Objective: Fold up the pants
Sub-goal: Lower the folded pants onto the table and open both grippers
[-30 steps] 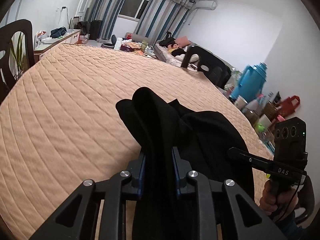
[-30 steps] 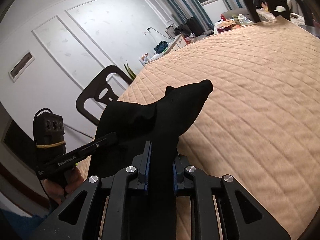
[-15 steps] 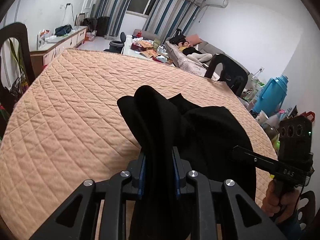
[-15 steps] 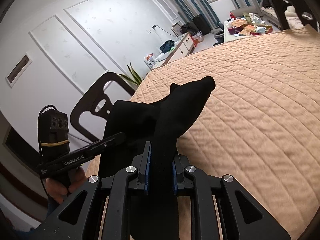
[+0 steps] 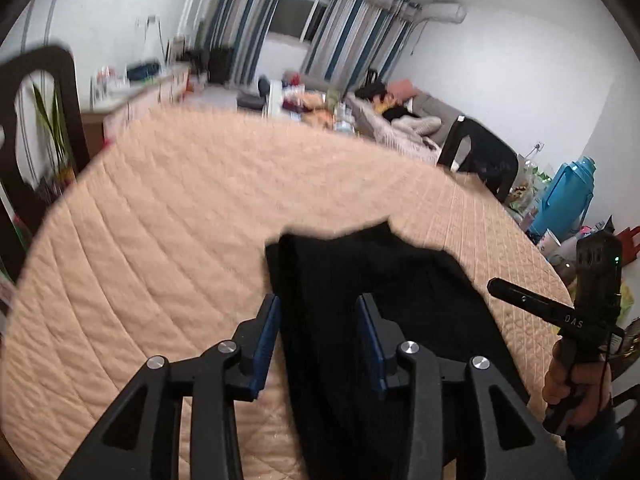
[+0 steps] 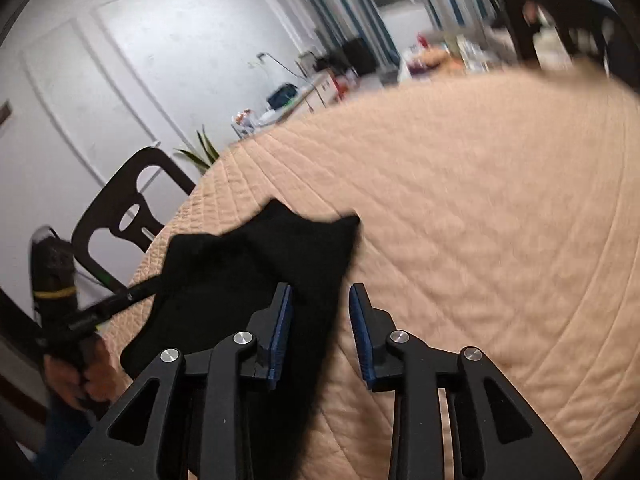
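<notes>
Black pants [image 5: 384,292] run between both opening grippers' fingers [image 5: 267,332], extending toward 12 o'clock; pads stand clear.

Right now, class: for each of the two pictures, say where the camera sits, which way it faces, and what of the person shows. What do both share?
Left wrist: on the left gripper, facing down its opening fingers at the black pants on the quilted cover; the right hand shows.
Right wrist: on the right gripper, jaws opening around the pants; the left hand shows.
Shared: pants, cover, the far dark chair.
</notes>
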Action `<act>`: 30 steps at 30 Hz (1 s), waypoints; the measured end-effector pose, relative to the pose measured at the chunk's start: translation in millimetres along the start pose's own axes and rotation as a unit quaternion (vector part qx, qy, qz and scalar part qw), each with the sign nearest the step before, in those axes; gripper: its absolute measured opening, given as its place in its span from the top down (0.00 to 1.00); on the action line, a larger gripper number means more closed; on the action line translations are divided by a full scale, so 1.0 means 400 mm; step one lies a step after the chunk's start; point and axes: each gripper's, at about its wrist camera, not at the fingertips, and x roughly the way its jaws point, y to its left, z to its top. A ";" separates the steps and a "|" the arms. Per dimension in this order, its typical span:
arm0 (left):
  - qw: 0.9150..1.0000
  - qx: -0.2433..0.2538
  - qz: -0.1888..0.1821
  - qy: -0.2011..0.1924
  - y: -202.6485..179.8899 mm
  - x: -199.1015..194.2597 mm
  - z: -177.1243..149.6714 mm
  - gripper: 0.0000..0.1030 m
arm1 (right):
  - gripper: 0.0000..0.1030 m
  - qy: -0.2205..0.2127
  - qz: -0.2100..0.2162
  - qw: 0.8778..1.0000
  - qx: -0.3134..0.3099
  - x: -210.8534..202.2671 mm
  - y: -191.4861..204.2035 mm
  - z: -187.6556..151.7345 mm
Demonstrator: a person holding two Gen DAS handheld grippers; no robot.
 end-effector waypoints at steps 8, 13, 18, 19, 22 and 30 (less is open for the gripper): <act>0.998 0.035 0.033 0.033 -0.032 0.132 0.043 0.59 | 0.90 0.055 -0.053 0.994 -0.076 0.156 0.058 0.082; 0.999 0.026 0.035 0.028 -0.008 0.142 0.027 0.57 | 1.00 0.059 -0.070 0.993 -0.075 0.167 0.009 0.083; 0.998 0.034 0.043 0.020 -0.029 0.064 0.011 0.59 | 0.99 0.039 -0.058 0.995 -0.071 0.093 0.037 0.065; 0.998 0.039 0.043 0.014 -0.039 0.039 0.003 0.59 | 0.97 0.034 -0.051 0.995 -0.075 0.079 0.051 0.057; 0.998 0.055 0.040 0.003 -0.075 -0.029 -0.041 0.59 | 0.88 0.019 -0.038 0.994 -0.097 0.008 0.093 0.011; 0.995 0.095 0.030 0.009 -0.141 -0.112 -0.170 0.59 | 0.88 0.052 -0.022 0.986 -0.156 -0.060 0.164 -0.127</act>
